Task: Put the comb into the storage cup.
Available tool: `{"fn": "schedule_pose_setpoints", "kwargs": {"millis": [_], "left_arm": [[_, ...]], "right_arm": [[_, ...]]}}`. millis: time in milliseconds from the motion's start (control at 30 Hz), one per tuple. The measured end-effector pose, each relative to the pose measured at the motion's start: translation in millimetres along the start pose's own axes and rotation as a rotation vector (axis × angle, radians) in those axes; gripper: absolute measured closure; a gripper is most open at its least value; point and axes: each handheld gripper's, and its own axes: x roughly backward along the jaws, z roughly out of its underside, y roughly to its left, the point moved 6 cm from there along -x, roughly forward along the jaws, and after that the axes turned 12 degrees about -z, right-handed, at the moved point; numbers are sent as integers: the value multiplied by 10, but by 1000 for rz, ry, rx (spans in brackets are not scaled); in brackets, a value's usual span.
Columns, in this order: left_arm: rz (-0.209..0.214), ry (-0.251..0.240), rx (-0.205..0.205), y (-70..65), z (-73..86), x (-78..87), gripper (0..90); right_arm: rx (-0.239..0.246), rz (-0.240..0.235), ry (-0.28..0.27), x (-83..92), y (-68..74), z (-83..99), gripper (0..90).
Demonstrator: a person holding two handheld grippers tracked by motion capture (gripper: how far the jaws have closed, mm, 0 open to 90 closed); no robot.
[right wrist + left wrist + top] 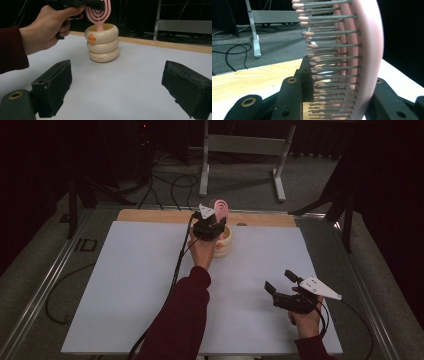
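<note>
L gripper (212,222) at table's far centre, jaws clamped on pink hairbrush (220,209); brush upright, handle end down inside cream ringed holder (223,243) w/ small orange duck on its side, standing on white mat (125,285). Bristles run across betw. the jaws in left gripper view. R gripper (280,281) near right, well apart from holder, jaws wide, nothing betw. them.

Dim room with dark, murky surroundings; the white counter (150,285) catches soft overhead light, and close-up bristles (332,60) look slightly blurred.
</note>
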Motion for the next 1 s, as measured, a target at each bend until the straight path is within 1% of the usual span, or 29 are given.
{"fn": "schedule_pose_setpoints", "kwargs": {"millis": [267, 1000], "left_arm": [[1, 5, -2, -8, 21, -7, 645], [6, 13, 10, -2, 55, -11, 643]], "right_arm": [[0, -4, -1, -3, 4, 0, 95], [-4, -8, 0, -23, 18, 4, 95]]}}
